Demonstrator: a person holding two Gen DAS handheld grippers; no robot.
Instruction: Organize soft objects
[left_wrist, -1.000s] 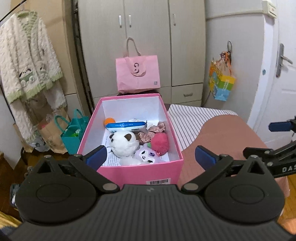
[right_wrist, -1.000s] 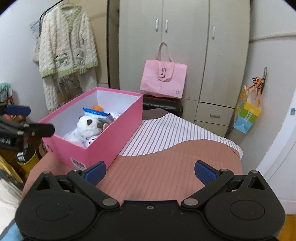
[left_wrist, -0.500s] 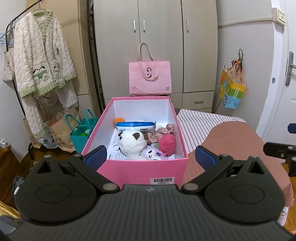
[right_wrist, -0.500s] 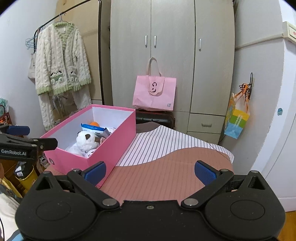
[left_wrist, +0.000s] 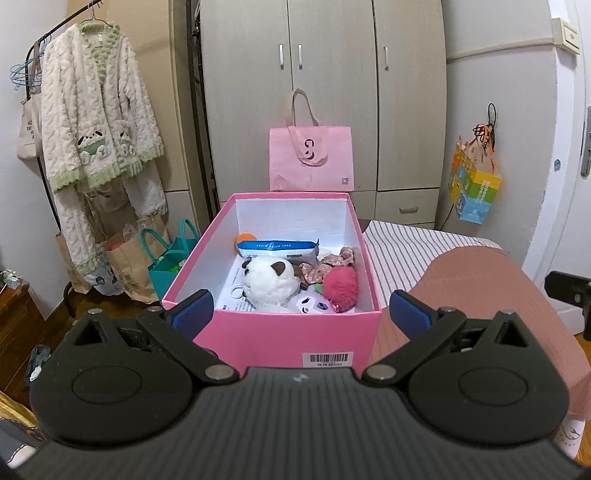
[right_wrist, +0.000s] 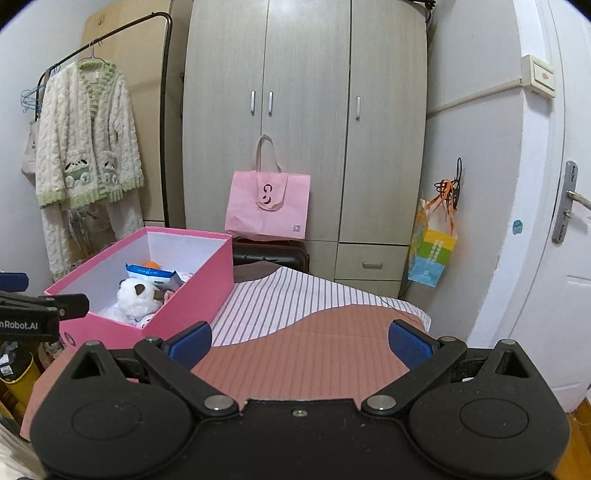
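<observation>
**Both grippers empty above the bed; soft items inside the pink box**

The left gripper is held level in front of the near end of the pink box. Its blue fingertips are spread wide, one either side of the box's near wall, and nothing is between them. They do not touch the box.

The right gripper is held over the pink bedcover, to the right of the box and apart from it. Its jaws are also spread wide and carry nothing. The tip of the left gripper shows at the left edge of the right wrist view.

The pink box stands open on the left part of the bed. Contents, from near end to far end:

- a white plush panda, near the middle;
- a small pale plush with a face, against the near wall;
- a red fluffy pom-pom, just right of the panda;
- a floral fabric piece, behind the pom-pom;
- a blue and white packet, lying flat behind the panda;
- an orange ball, in the far left corner.

A striped sheet covers the far part of the bed. A pink tote bag stands behind the box against the wardrobe. A fuzzy white cardigan hangs on a rail at the left.
</observation>
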